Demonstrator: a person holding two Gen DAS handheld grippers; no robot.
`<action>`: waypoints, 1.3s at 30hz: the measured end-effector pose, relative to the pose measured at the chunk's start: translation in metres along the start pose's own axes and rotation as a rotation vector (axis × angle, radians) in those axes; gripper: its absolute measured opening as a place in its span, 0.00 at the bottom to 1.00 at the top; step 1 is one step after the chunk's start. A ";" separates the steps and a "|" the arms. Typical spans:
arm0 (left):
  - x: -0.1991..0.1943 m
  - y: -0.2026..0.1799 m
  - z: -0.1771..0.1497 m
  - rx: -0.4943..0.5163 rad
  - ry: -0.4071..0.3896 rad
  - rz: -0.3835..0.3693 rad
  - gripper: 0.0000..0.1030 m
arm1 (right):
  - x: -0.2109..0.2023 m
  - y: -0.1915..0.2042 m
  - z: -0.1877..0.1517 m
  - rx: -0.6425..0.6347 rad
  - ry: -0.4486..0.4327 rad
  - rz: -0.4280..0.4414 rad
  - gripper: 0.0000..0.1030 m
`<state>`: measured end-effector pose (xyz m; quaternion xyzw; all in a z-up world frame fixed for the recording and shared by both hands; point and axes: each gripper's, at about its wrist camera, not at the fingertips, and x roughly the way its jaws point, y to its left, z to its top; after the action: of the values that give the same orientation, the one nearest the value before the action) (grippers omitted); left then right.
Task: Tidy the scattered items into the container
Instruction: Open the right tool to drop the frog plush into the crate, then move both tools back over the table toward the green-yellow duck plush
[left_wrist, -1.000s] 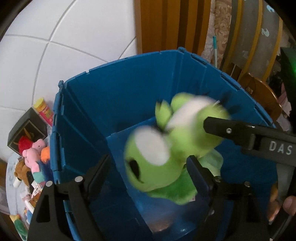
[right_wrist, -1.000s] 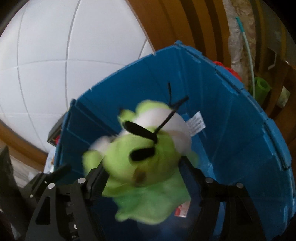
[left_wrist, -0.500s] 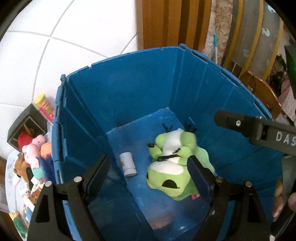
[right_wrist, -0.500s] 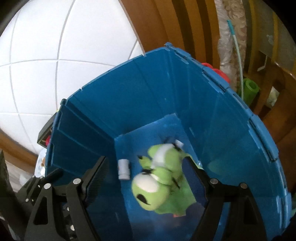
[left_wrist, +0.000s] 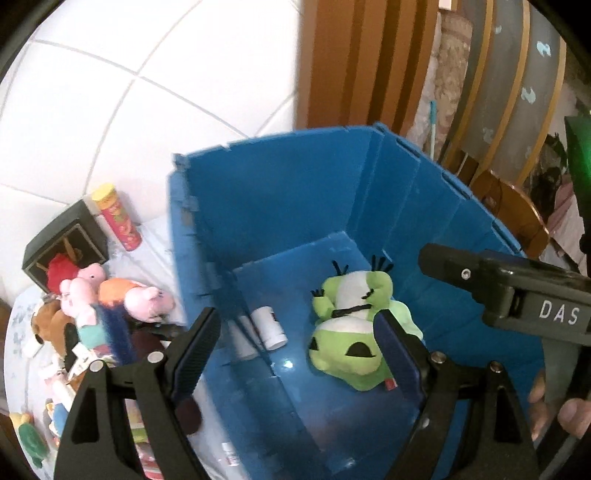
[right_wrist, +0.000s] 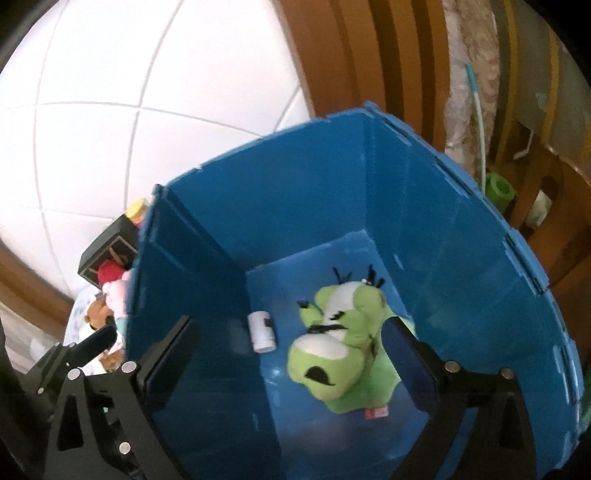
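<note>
Dropped into the blue crate (right_wrist: 461, 236): green frog plush (right_wrist: 340, 354), right gripper (right_wrist: 295, 354) just spread wide, empty (left gripper (left_wrist: 295, 354) likewise agape); next, pig plush (left_wrist: 147, 299) outside.

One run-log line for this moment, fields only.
green plush: on blue bin floor, beside white bottle | right gripper: open, just widened, empty | left gripper: open, empty

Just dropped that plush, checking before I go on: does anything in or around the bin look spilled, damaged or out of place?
Nothing looks damaged or spilled. The green plush lies on its back on the floor of the blue bin, beside a small white bottle on its side. Pink plush toys and a red can are outside the bin.
</note>
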<state>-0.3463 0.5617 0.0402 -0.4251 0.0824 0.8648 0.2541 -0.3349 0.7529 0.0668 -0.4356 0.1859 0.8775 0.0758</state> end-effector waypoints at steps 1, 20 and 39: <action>-0.009 0.009 -0.002 -0.010 -0.011 -0.001 0.82 | -0.004 0.009 -0.001 -0.007 -0.005 0.000 0.98; -0.121 0.215 -0.132 -0.090 -0.087 0.235 0.83 | -0.023 0.203 -0.112 -0.112 -0.094 0.014 1.00; -0.133 0.351 -0.284 -0.362 -0.010 0.399 0.83 | 0.052 0.341 -0.254 -0.318 -0.022 0.182 1.00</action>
<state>-0.2606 0.1095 -0.0601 -0.4347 0.0071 0.9006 -0.0011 -0.2805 0.3380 -0.0258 -0.4137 0.0827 0.9038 -0.0716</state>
